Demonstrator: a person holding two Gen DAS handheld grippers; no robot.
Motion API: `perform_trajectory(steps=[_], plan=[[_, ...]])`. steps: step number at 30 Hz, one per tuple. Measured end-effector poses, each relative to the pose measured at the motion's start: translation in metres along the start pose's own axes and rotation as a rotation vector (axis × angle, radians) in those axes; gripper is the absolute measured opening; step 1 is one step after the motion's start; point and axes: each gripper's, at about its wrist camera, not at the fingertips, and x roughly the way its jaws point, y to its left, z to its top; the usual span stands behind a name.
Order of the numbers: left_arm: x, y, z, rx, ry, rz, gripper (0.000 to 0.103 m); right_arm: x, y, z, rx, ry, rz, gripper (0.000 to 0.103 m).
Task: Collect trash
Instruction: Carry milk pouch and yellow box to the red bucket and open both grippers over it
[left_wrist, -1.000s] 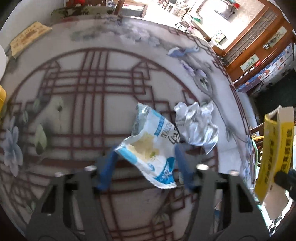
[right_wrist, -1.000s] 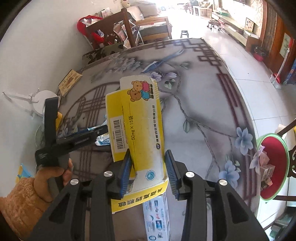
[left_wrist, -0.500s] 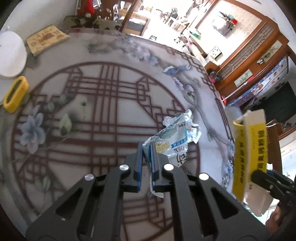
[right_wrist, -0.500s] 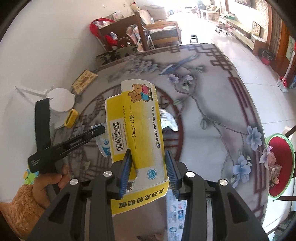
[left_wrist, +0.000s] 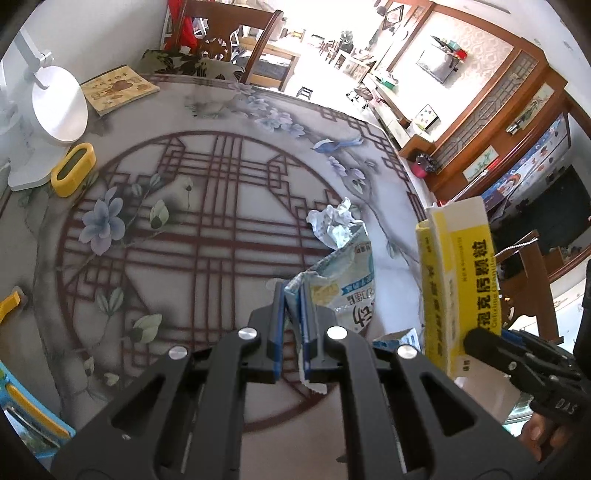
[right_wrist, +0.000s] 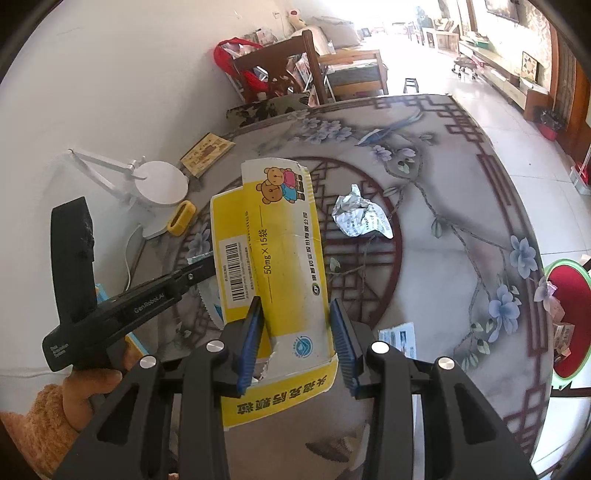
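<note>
Left wrist view shows me my left hand-held gripper (left_wrist: 293, 314) pinching the torn blue-and-white snack wrapper (left_wrist: 343, 280), the blue pads pressed together on its crumpled lower edge so the wrapper hangs clear above the bench (left_wrist: 221, 229). Just beyond it, a crumpled silver foil wrapper (left_wrist: 332, 221) lies on the bench's red lattice pattern. To the right of that view I see the yellow medicine box (left_wrist: 458, 280) standing upright in the other tool's grip.

From the right wrist view, my right hand-held gripper (right_wrist: 295, 332) is clamped on that yellow medicine box (right_wrist: 273, 273), one blue pad on each side near its torn lower end; the bear print and barcode face the camera. The box is held above the bench (right_wrist: 461, 221), not resting on it. The foil wrapper (right_wrist: 360, 219) sits apart from the box, further out on the lattice circle. At the left I see my hand (right_wrist: 92, 384) in an orange sleeve (right_wrist: 33, 428) holding the left tool, its tip hidden behind the box.

Near the far-left edge of the bench stand a white lamp base (right_wrist: 160, 186), a small yellow holder (right_wrist: 181, 218) beside it, and a tan booklet (right_wrist: 207, 153). A red bin with a green rim (right_wrist: 565, 317) sits off the bench at the right, with scraps in it.
</note>
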Motion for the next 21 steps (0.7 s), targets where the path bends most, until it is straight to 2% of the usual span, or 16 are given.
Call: perform_trajectory(steps=[11,21], plan=[[-0.011,-0.016,-0.010,0.027,-0.009,0.005,0.007,-0.019,-0.021,-0.020,0.050,-0.019,-0.010,0.036],[-0.012,-0.045,-0.010,0.074,-0.012,-0.014,0.007,-0.034,-0.037,-0.028,0.083,-0.031,-0.019,0.036]])
